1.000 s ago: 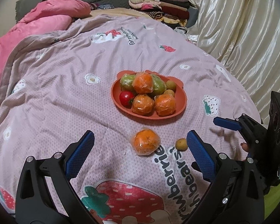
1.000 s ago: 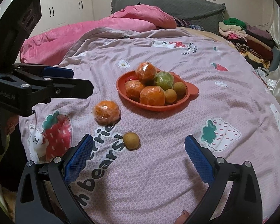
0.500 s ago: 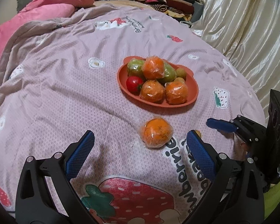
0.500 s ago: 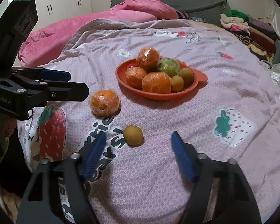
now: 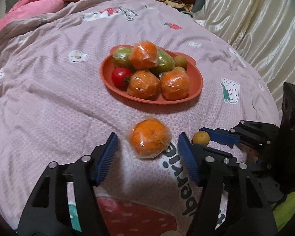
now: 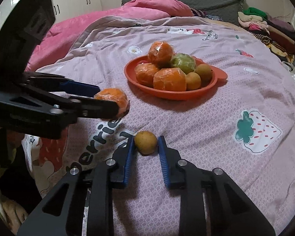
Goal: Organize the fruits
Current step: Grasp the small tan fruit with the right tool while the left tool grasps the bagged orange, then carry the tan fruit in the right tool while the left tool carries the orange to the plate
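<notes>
An orange plate (image 5: 196, 90) (image 6: 218, 77) on the bed holds several wrapped oranges, green fruits, a red tomato (image 5: 121, 76) and small brown fruits. A loose wrapped orange (image 5: 149, 138) (image 6: 112, 100) lies on the blanket between the open jaws of my left gripper (image 5: 147, 139) (image 6: 106, 98), untouched by the pads. A small brown fruit (image 6: 146, 142) (image 5: 201, 138) lies between the jaws of my right gripper (image 6: 145, 139) (image 5: 203, 135), which stand narrowly apart on either side of it, almost touching.
The fruits lie on a pink strawberry-print blanket (image 6: 206, 127). A pink duvet (image 6: 127, 13) lies at the back, folded clothes (image 6: 265, 25) at the back right, and a cream curtain (image 5: 255, 19) hangs on the right.
Both grippers moved forward and down. The left one now brackets the loose orange. The right one narrowed its jaws around the small brown fruit.
</notes>
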`<state>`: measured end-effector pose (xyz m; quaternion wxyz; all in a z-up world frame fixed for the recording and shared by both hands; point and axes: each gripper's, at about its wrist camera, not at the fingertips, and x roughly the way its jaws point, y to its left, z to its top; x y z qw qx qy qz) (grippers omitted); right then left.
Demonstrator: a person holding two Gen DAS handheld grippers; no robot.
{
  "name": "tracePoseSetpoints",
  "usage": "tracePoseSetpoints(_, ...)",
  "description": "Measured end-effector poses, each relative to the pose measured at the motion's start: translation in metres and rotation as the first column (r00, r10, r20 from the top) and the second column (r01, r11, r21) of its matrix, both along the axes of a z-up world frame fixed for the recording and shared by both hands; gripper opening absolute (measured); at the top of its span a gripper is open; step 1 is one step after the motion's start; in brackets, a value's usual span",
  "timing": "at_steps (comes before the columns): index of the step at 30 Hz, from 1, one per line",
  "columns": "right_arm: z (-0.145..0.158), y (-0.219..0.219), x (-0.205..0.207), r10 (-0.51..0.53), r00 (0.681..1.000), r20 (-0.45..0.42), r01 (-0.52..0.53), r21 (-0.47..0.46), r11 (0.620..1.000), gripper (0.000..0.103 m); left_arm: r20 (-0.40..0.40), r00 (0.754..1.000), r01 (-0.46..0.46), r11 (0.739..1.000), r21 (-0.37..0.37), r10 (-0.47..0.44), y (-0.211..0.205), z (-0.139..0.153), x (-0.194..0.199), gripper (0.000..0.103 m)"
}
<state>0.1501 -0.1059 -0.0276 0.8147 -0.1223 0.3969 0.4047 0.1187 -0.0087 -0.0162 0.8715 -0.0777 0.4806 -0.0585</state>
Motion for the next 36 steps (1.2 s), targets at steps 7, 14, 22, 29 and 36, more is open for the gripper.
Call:
tracePoseSetpoints(7,0.004,-0.010,0.003,-0.010,1.000,-0.024,0.011,0.041,0.999,0.023,-0.009,1.000,0.011,0.999,0.044,-0.011,-0.004,-0.008,0.009,0.039)
tracePoseSetpoints(14,0.011,-0.017,0.005,-0.023,0.999,-0.026,0.025,0.074,0.997,0.023,0.012,1.000,0.014,1.000,-0.004,-0.014,0.004,-0.001,0.006,0.037)
tracePoseSetpoints(22,0.027,-0.021,0.009,-0.039,0.999,-0.003,0.039,0.111,0.993,0.023,0.087,0.996,-0.013,0.999,-0.040,0.016,0.024,0.030,-0.003,0.037)
tracePoseSetpoints(29,0.027,-0.020,0.012,-0.035,0.999,0.004,0.035,0.090,0.995,0.023,0.113,0.993,-0.030,0.999,-0.037,0.034,0.036,0.041,0.004,0.037)
tracePoseSetpoints(36,0.011,-0.010,0.009,-0.016,1.000,-0.016,0.016,0.026,1.000,0.023,0.114,0.993,-0.011,0.998,-0.055,0.017,0.033,0.038,0.005,0.037)
